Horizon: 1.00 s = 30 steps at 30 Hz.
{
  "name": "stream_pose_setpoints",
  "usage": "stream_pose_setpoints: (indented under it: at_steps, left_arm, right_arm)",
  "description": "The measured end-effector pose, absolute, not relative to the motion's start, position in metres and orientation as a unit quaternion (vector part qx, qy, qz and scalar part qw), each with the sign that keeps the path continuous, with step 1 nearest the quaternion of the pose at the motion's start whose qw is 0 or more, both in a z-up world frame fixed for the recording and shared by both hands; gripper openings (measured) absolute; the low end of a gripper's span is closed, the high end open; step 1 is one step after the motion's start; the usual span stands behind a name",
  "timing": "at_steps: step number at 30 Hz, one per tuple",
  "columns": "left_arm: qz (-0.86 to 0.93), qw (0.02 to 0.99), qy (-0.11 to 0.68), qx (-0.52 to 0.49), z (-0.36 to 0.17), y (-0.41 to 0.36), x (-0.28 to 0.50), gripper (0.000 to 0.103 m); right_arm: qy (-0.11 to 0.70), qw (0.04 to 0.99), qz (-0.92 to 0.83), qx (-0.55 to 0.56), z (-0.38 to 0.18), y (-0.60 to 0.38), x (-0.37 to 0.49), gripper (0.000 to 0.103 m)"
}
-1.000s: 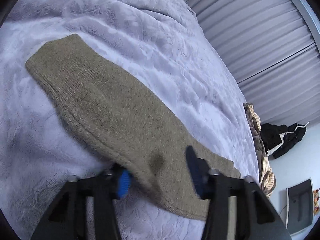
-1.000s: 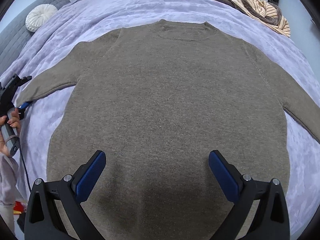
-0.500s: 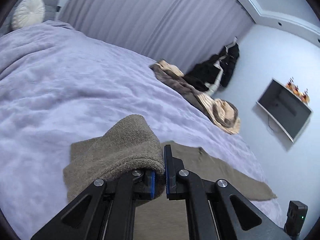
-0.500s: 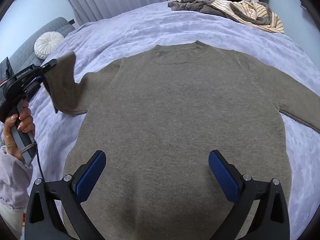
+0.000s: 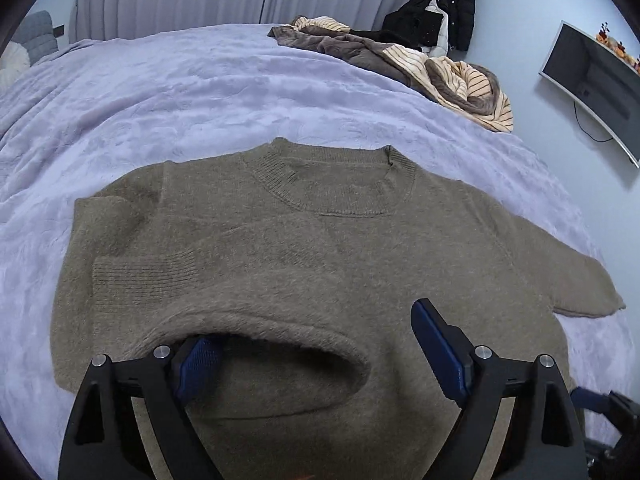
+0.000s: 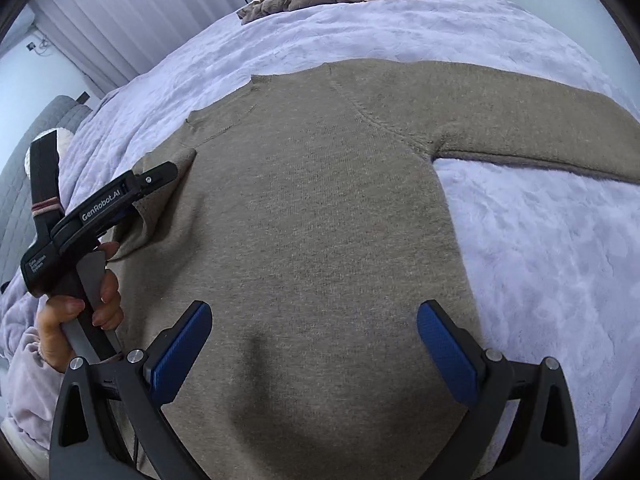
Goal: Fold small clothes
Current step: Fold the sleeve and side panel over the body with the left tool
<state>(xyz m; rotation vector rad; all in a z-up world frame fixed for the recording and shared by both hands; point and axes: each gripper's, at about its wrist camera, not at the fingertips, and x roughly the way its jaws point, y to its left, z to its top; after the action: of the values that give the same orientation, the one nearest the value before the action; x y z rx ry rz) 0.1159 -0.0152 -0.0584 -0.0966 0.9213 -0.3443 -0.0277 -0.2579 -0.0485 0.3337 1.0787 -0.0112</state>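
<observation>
An olive-brown knit sweater lies flat on the lilac blanket, neck away from me. Its left sleeve is folded in over the chest, with the ribbed cuff lying on the body. My left gripper hovers over that sleeve and its jaws are opening; a fold of sleeve drapes over the left pad, unpinched. The right wrist view shows the left gripper in a hand. My right gripper stands open above the sweater's lower body. The right sleeve lies stretched out.
A heap of striped and brown clothes lies at the bed's far right edge, a black jacket hanging behind it. A wall screen is at the right. A round pillow and curtains are at the far left.
The left gripper shut on the left sleeve's end, carried it up and across onto the sweater's body, then parted its jaws. The right gripper shifted toward the right sleeve, staying open.
</observation>
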Motion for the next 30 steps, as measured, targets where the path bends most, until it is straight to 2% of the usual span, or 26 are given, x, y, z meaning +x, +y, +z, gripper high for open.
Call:
stream_pose_setpoints:
  at_steps: [8, 13, 15, 16, 17, 19, 23, 24, 26, 28, 29, 30]
  left_arm:
    - [-0.044, 0.905, 0.414, -0.093, -0.054, 0.107, 0.092, 0.09]
    - [0.006, 0.877, 0.46, -0.137, -0.081, 0.162, 0.101, 0.09]
    - [0.01, 0.87, 0.473, -0.141, -0.092, 0.167, 0.105, 0.09]
    - [0.007, 0.867, 0.478, -0.142, -0.097, 0.165, 0.108, 0.09]
    - [0.006, 0.865, 0.481, -0.143, -0.1, 0.164, 0.109, 0.09]
    - [0.007, 0.866, 0.48, -0.138, -0.103, 0.161, 0.109, 0.09]
    - [0.004, 0.867, 0.479, -0.134, -0.105, 0.159, 0.111, 0.09]
    - [0.001, 0.868, 0.478, -0.135, -0.105, 0.158, 0.111, 0.096]
    - [0.0, 0.87, 0.476, -0.129, -0.104, 0.155, 0.112, 0.099]
    - [0.002, 0.87, 0.478, -0.12, -0.103, 0.152, 0.112, 0.099]
    - [0.004, 0.871, 0.477, -0.12, -0.1, 0.153, 0.112, 0.099]
    - [0.003, 0.871, 0.475, -0.123, -0.097, 0.154, 0.113, 0.099]
  right_arm:
    - [0.467, 0.881, 0.075, 0.003, -0.017, -0.169, 0.036, 0.102]
    - [0.424, 0.875, 0.113, -0.204, -0.029, -0.06, 0.074, 0.101]
    - [0.417, 0.858, 0.107, -0.281, -0.051, -0.027, 0.09, 0.096]
    - [0.416, 0.848, 0.101, -0.311, -0.062, -0.015, 0.098, 0.085]
    - [0.419, 0.839, 0.091, -0.334, -0.073, -0.008, 0.106, 0.054]
    - [0.443, 0.84, 0.094, -0.299, -0.074, -0.015, 0.122, 0.004]
    - [0.435, 0.896, 0.086, -0.01, -0.035, -0.111, 0.135, 0.004]
    - [0.43, 0.897, 0.081, 0.062, -0.034, -0.141, 0.135, 0.004]
    - [0.435, 0.875, 0.058, 0.206, -0.049, -0.204, 0.13, 0.006]
    - [0.456, 0.838, 0.049, 0.296, -0.074, -0.244, 0.125, 0.016]
    - [0.466, 0.82, 0.039, 0.331, -0.086, -0.261, 0.119, 0.031]
    - [0.463, 0.812, 0.038, 0.355, -0.094, -0.272, 0.112, 0.037]
